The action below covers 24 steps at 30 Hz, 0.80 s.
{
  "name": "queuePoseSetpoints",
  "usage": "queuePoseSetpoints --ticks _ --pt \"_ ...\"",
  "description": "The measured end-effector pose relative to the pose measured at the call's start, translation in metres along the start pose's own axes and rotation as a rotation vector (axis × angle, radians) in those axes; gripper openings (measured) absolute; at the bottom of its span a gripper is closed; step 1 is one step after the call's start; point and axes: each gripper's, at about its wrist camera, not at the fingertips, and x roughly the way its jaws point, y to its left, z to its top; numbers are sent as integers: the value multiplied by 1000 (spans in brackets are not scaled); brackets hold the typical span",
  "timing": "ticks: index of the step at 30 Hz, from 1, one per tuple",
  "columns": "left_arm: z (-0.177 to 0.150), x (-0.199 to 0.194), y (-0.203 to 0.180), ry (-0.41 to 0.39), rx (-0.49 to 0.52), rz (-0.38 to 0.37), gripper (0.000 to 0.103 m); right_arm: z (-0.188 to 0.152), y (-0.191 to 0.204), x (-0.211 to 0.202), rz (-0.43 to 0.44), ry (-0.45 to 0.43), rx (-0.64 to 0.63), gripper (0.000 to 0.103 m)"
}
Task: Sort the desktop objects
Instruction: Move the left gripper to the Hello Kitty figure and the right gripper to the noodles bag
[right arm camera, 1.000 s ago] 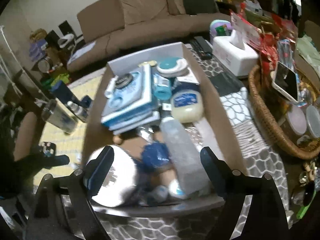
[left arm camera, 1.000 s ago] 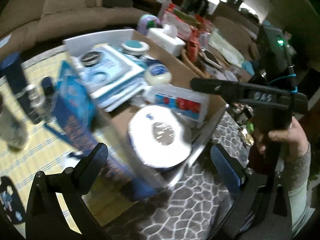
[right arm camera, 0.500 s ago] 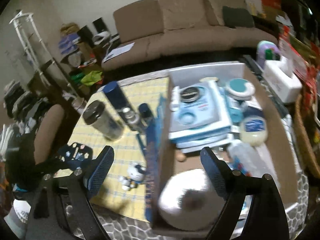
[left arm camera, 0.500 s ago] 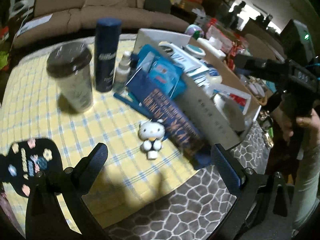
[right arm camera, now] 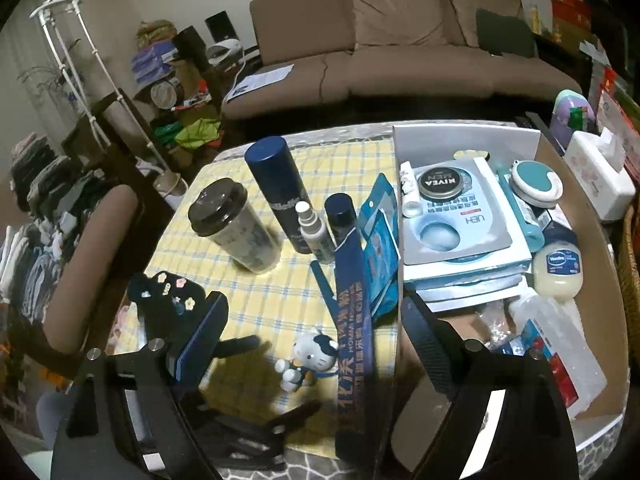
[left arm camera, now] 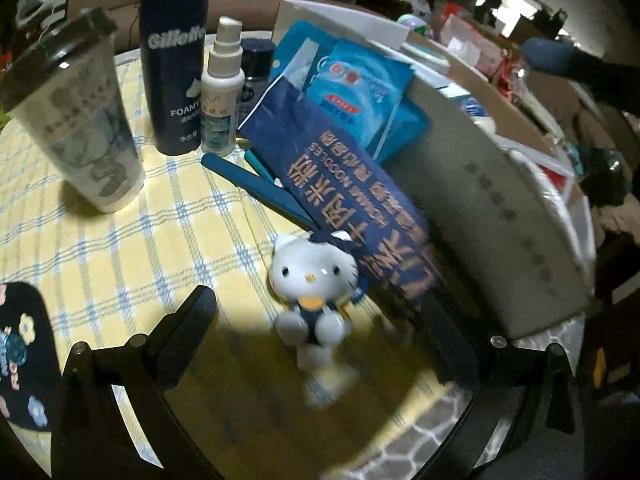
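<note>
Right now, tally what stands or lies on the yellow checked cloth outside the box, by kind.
Upright containers: 4 (lidded cup, shaving foam can, white spray bottle, small dark bottle)
Packets leaning on the box: 2 (dark blue packet, light blue packet)
Figurines: 1 (cat figurine)
Flowered black case: 1
Total: 8

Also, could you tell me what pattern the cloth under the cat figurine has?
Yellow with blue-and-white checks; the cloth shows best in the left wrist view.

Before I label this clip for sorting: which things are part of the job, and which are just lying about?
Job: cat figurine, Gillette foam can, spray bottle, lidded cup, noodle pack, cardboard box.
Lying about: sofa, tissue box, wicker basket.
</note>
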Motion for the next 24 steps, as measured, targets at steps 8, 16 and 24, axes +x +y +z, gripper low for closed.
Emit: queuePoseSetpoints --ticks 8,16,24 --pt "-3 18 13 13 -15 -24 48 4 -6 6 1 5 25 90" --pt "-21 -18 40 29 -4 -16 47 3 -1 9 22 18 18 90" --pt "-55 -57 71 68 18 56 45 -20 41 47 -144 133 -192 74"
